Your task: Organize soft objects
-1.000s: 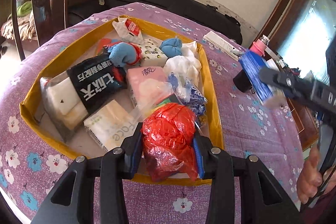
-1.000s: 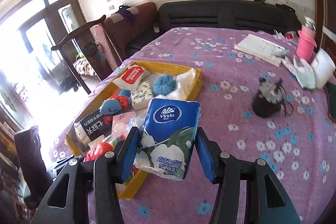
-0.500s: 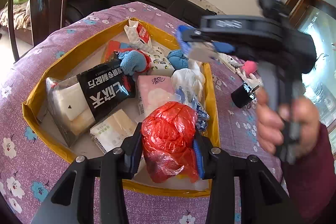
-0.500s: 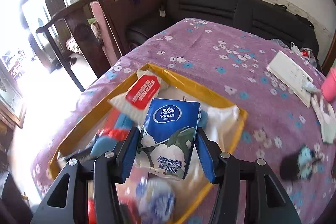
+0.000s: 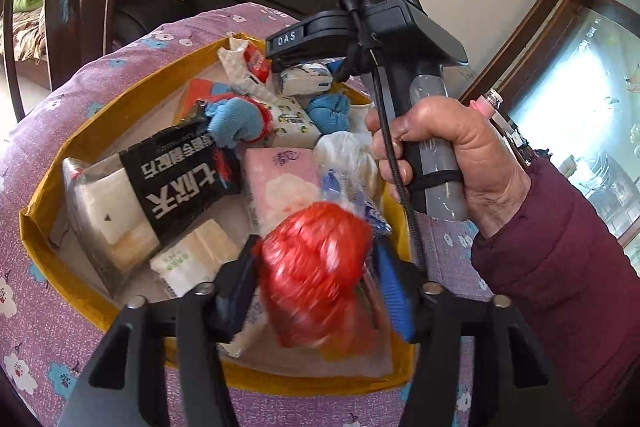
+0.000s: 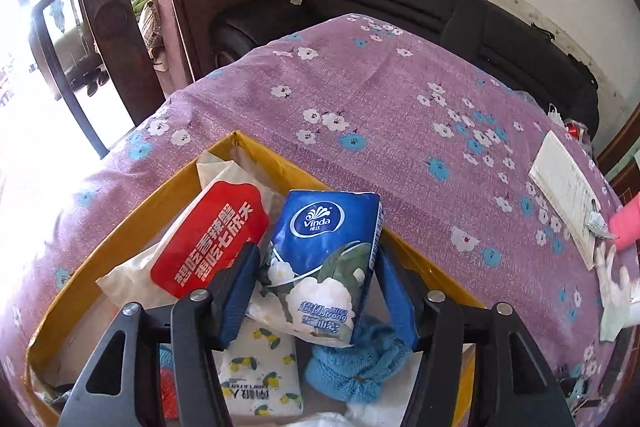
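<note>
Moved: right gripper [image 6: 316, 291] now over yellow box [image 5: 120, 131], from 3 o'clock.
Right jaws: opening, Vinda tissue pack [image 6: 328, 259] between.
Left jaws: left gripper [image 5: 316, 287] opening around red bag [image 5: 316, 275].
Box: tissue packs, blue socks [image 5: 236, 119].

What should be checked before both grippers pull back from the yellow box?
1. Red plastic bag over the yellow box: ok.
2. Left gripper jaws opening, bag between them; freed: cannot tell, blurred.
3. Vinda tissue pack over the box: ok.
4. Right gripper jaws opening; gap at the right pad, the left touching: cannot tell.
5. Pack settled: not ok, tilted on the blue cloth.
</note>
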`<state>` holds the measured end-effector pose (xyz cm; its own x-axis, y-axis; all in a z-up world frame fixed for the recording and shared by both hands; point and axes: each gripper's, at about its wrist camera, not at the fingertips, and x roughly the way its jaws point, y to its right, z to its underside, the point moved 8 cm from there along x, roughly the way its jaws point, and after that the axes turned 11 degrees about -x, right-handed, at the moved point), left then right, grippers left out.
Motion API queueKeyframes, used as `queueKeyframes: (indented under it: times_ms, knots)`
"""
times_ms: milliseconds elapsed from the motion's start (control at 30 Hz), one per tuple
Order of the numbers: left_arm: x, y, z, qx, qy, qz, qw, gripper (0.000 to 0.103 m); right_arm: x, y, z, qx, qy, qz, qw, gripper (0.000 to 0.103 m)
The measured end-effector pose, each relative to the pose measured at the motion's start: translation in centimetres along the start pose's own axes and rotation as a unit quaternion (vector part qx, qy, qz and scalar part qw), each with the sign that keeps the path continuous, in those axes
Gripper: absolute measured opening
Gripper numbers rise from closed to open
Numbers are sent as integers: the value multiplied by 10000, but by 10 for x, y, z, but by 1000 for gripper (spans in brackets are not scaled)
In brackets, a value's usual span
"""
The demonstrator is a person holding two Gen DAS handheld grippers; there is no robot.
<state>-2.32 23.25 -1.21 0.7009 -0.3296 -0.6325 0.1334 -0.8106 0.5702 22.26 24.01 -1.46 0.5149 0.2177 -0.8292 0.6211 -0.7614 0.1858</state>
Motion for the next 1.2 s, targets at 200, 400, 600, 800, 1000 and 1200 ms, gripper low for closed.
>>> queueKeyframes:
  times_ms: [200,400,600,800,1000,1200]
  knots:
    - [-13,6,3,12,215,-205,9996,88,-50,23,16,445,428,25,9981,76]
    - [-31,1,0,-71,587,-770,9953,89,-112,40,76,662,773,35,9948,80]
    - [-61,10,-5,312,1419,-1699,9747,93,-156,47,150,1121,1141,-81,9871,84]
    - [-89,34,1,646,1980,-2094,9554,96,-170,47,197,1350,1257,-110,9828,84]
    - [-99,64,12,964,2179,-2189,9462,100,-190,45,216,1286,1474,-74,9807,84]
    - [-99,85,22,1154,2192,-2221,9430,100,-214,38,234,1007,1680,171,9805,88]
